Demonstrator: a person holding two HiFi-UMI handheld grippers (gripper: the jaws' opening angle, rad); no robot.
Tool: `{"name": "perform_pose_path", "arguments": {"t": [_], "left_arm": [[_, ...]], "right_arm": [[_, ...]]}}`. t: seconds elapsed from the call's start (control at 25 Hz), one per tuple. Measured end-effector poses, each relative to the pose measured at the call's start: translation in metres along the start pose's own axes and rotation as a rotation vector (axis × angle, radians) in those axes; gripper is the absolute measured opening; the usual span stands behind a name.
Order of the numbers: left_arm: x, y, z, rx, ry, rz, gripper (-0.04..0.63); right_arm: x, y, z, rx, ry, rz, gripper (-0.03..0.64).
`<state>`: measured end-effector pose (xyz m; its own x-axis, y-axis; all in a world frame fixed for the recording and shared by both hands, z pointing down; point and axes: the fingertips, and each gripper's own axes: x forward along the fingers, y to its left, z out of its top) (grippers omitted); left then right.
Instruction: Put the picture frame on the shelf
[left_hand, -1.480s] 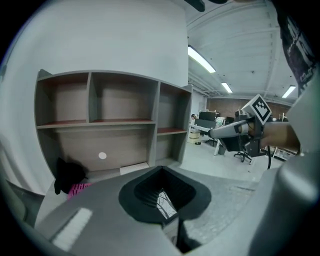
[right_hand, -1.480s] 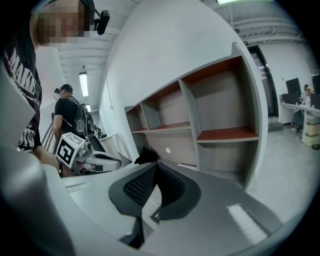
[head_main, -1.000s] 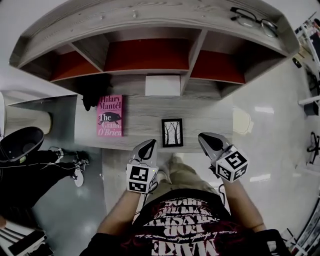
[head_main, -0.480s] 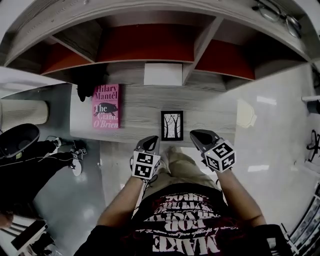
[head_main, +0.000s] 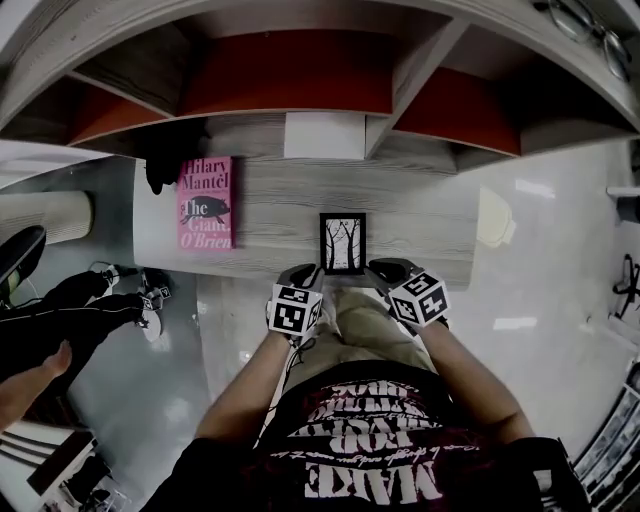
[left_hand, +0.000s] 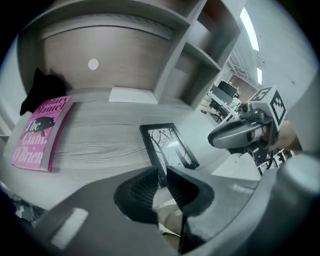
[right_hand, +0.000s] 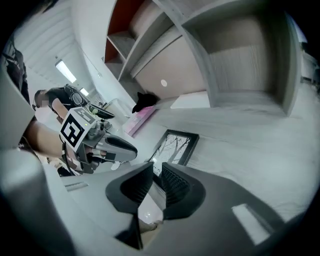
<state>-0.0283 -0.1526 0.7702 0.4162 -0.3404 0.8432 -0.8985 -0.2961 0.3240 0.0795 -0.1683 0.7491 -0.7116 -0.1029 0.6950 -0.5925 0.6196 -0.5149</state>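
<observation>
A small black picture frame (head_main: 342, 243) with a bare-tree print lies flat on the grey wood desk (head_main: 420, 220), near its front edge. It also shows in the left gripper view (left_hand: 167, 145) and the right gripper view (right_hand: 175, 146). My left gripper (head_main: 303, 275) hovers just short of the frame's near left corner, jaws shut and holding nothing (left_hand: 162, 172). My right gripper (head_main: 385, 270) sits just off the near right corner, likewise shut and holding nothing (right_hand: 156, 170). Neither touches the frame. The shelf (head_main: 400, 110) with red-backed compartments rises behind the desk.
A pink book (head_main: 207, 203) lies on the desk's left part beside a dark object (head_main: 170, 160). A white box (head_main: 323, 135) stands in the middle compartment's mouth. Glasses (head_main: 590, 40) rest on the shelf top at right. A person's hand (head_main: 30, 380) shows at lower left.
Both grippers have moved forward and closer together, from well short of the desk edge to either side of the frame's near end. The head view has closed in on the shelf.
</observation>
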Motion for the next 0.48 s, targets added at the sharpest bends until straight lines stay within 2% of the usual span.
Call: {"name": "perform_pose_path", "arguments": {"t": [0.24,0.48], "left_arm": [[0.019,0.001,-0.01,-0.065,0.033,-0.014,0.091],[0.03,0.002,-0.021,-0.101,0.063,-0.017,0.124]], "right_arm": [[0.023,-0.012,-0.025,0.113,0.045,0.009,0.161],[0.04,-0.022,-0.04,0.194,0.072,0.027,0.196]]}}
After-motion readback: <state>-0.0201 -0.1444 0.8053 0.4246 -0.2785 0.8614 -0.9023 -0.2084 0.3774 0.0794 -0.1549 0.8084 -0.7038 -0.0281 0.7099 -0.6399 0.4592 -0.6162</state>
